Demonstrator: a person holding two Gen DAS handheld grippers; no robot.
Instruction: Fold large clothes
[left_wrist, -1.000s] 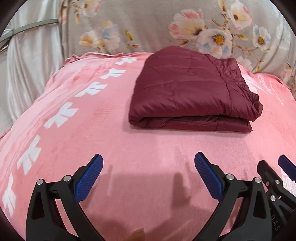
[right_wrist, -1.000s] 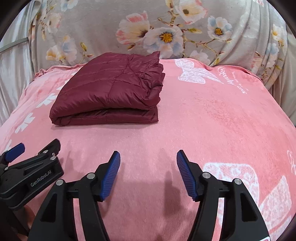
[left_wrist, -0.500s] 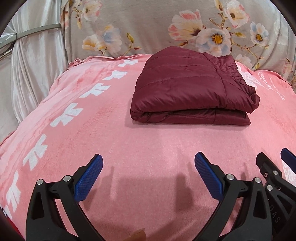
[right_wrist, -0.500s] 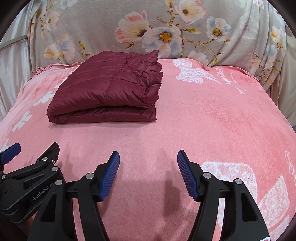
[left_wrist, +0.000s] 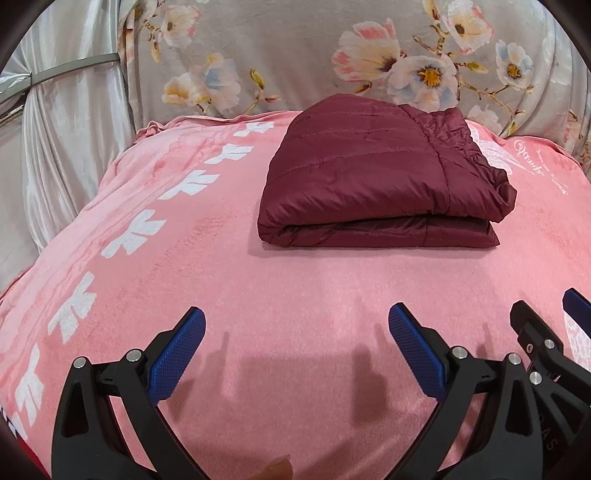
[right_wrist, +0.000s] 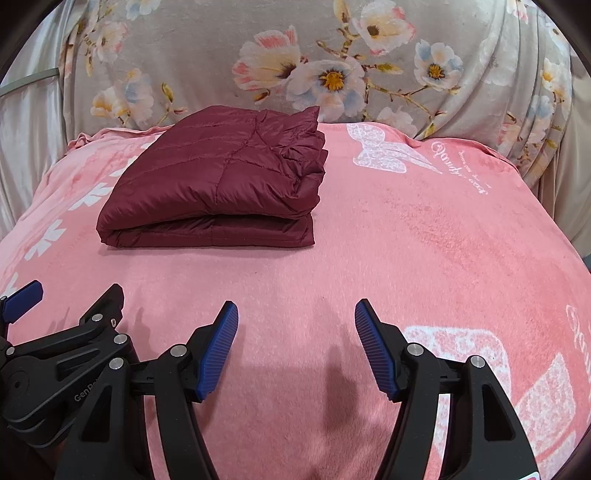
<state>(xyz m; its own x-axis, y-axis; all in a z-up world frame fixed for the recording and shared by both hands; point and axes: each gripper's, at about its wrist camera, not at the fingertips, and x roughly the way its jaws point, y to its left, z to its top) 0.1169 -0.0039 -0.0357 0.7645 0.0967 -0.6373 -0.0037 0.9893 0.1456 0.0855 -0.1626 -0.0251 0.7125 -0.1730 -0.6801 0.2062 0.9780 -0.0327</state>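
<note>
Little has shifted since a second ago: in the left wrist view the jacket (left_wrist: 380, 177) sits a touch further right and lower, and more of the pale curtain (left_wrist: 66, 147) shows at the left edge, so the left gripper (left_wrist: 295, 350) has only drifted slightly. Both grippers hover side by side over bare blanket (right_wrist: 424, 240), well short of the jacket. Its jaws stand wide with nothing between them; the right gripper (right_wrist: 295, 350) is likewise wide and empty. The jacket lies folded into a compact block near the far edge of the blanket, just before the floral cloth (right_wrist: 332, 55), with its folded edge toward the grippers and its loose layers bunched on the right. The fold looks finished. The padded, slick layers may spring open or slide, and any further prod at the bunched right side could undo it.
</note>
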